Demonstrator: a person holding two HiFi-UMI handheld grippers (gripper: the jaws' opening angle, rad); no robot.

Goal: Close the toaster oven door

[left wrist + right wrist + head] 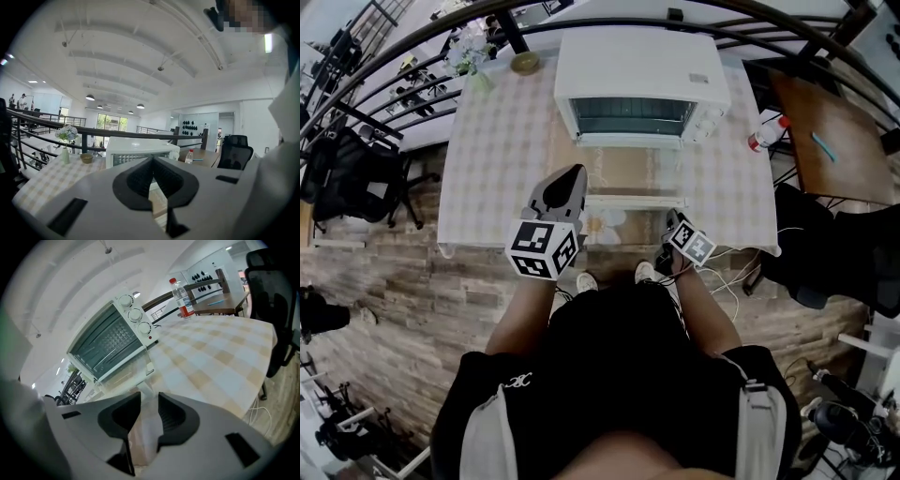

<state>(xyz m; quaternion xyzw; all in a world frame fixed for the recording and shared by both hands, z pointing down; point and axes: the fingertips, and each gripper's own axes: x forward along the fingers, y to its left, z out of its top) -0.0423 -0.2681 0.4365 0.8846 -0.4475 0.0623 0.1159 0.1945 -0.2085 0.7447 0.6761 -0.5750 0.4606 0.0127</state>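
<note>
The white toaster oven (642, 80) stands at the back of the checked table (497, 169). Its glass door (628, 173) lies folded down flat, and the white handle (635, 202) points toward me. My left gripper (575, 176) hovers over the table left of the door, its jaws shut with nothing between them (152, 161). My right gripper (673, 223) sits low at the table's front edge, just by the right end of the handle. In the right gripper view its jaws (149, 399) stand open and empty, aimed at the door (124, 376) and the oven (110, 341).
A flower vase (473, 56) and a small bowl (524, 63) stand at the table's back left. A water bottle (766, 133) lies at the right edge, beside a brown desk (834, 141). A black chair (347, 178) is on the left, and a railing runs behind the table.
</note>
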